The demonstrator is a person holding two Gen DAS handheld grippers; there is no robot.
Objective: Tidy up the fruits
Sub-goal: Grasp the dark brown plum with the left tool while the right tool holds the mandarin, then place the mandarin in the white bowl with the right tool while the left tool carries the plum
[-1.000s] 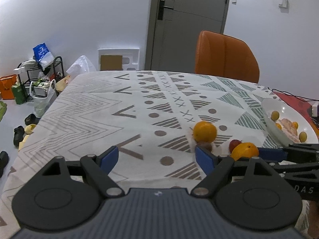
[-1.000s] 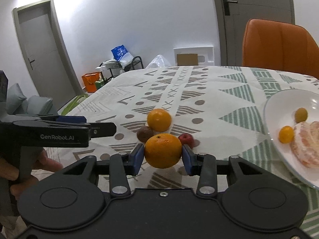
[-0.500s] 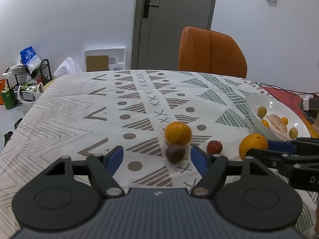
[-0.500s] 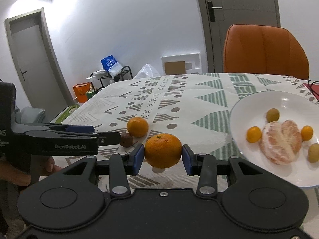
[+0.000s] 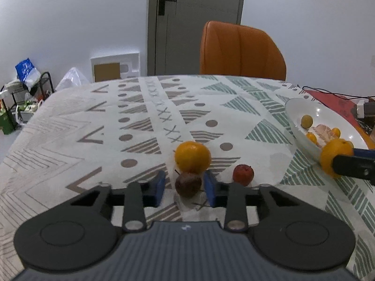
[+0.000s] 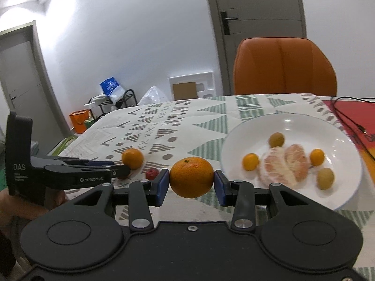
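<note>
My left gripper [image 5: 185, 185] sits low on the patterned tablecloth with a small brown fruit [image 5: 188, 183] between its blue pads. The right pad touches the fruit and a gap shows at the left pad. An orange [image 5: 192, 156] lies just beyond it, and a small red fruit [image 5: 243, 174] lies to its right. My right gripper [image 6: 191, 182] is shut on another orange [image 6: 191, 177], held above the cloth just left of the white plate [image 6: 293, 121]. The plate holds peeled citrus segments [image 6: 284, 164] and several small fruits.
An orange chair [image 5: 241, 51] stands at the table's far edge before a grey door. A red mat [image 6: 351, 114] with a black cable lies right of the plate. A hand [image 6: 28, 208] holds the left gripper. A cluttered rack [image 5: 23, 93] stands on the floor at left.
My left gripper moved forward to the brown fruit and its fingers narrowed around it. My right gripper carried its orange rightward, close to the plate.
</note>
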